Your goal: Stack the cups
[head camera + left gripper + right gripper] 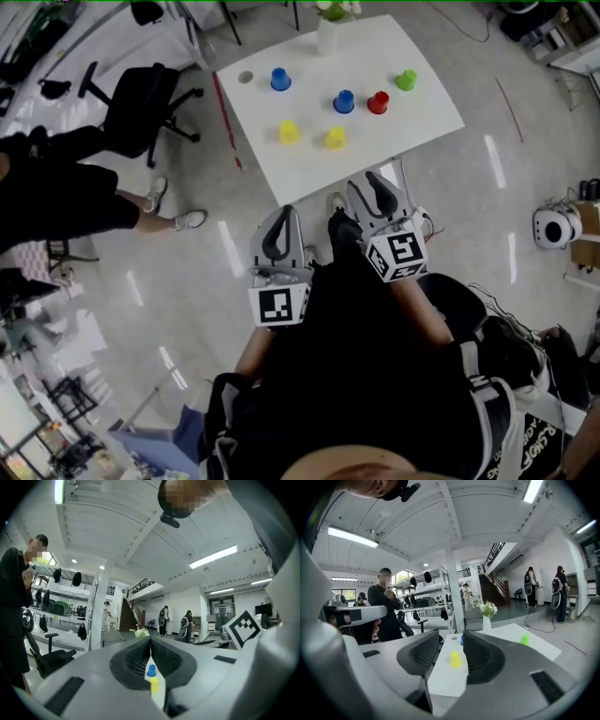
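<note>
Hovering just short of the white table's (309, 171) near edge, both grippers point toward the scattered cups, none yet stacked. The left gripper (282, 217) has its tips pressed together on nothing. The right gripper (371, 184) stands spread and empty, probably readied for the nearest yellow cup (335, 138). The second yellow cup (289, 132), blue cup (344, 101), red cup (378, 102) and green cup (406, 80) sit apart, leaving reaching room. The flower vase (328, 33) crowds the far edge.
</note>
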The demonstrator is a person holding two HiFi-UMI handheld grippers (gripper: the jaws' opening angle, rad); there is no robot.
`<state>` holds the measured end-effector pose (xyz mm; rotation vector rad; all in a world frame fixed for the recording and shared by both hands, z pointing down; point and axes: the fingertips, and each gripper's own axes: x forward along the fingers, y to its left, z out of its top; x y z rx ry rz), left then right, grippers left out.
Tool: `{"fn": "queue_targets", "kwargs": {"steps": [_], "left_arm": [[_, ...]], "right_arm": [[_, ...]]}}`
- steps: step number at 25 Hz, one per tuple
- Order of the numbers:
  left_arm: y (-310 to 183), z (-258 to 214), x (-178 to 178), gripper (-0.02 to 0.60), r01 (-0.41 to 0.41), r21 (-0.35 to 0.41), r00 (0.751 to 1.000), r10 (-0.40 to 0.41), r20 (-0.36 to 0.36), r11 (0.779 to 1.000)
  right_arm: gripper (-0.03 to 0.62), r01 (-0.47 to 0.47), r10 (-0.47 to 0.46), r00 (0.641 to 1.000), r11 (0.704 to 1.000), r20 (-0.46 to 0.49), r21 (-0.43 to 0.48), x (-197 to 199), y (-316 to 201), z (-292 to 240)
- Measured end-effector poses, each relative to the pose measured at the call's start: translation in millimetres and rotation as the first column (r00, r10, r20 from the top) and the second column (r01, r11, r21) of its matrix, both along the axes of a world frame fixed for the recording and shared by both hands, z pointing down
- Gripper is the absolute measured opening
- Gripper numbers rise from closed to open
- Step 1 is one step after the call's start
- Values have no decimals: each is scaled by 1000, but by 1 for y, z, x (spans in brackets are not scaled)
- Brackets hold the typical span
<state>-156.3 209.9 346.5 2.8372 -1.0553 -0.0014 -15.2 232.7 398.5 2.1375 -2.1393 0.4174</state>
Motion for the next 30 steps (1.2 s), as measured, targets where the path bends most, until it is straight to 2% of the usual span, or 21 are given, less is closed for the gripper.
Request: {"fn": "queue_targets", "kwargs": {"steps": [9, 14, 19, 25, 30], "left_arm": [[-54, -11, 57, 21, 71, -6, 997, -71, 9, 997], [-79, -14, 86, 21, 125, -10, 992, -125, 19, 992], [-102, -11, 112, 21, 191, -25, 981, -190, 31, 981], [-132, 2, 127, 21, 244, -42, 969, -242, 45, 969], [-145, 6, 136, 21, 266, -49, 963, -263, 67, 963]], "right_arm": [[178, 40, -40, 999, 998, -7, -39, 69, -66, 0], [178, 75, -77, 997, 991, -17, -110, 107, -97, 14], [178, 126, -131, 991, 970, -13, -207, 140, -124, 41], [178, 194, -196, 980, 941, 20, -278, 152, -161, 83], [179, 206, -201, 978, 916, 53, -344, 162, -179, 119]]}}
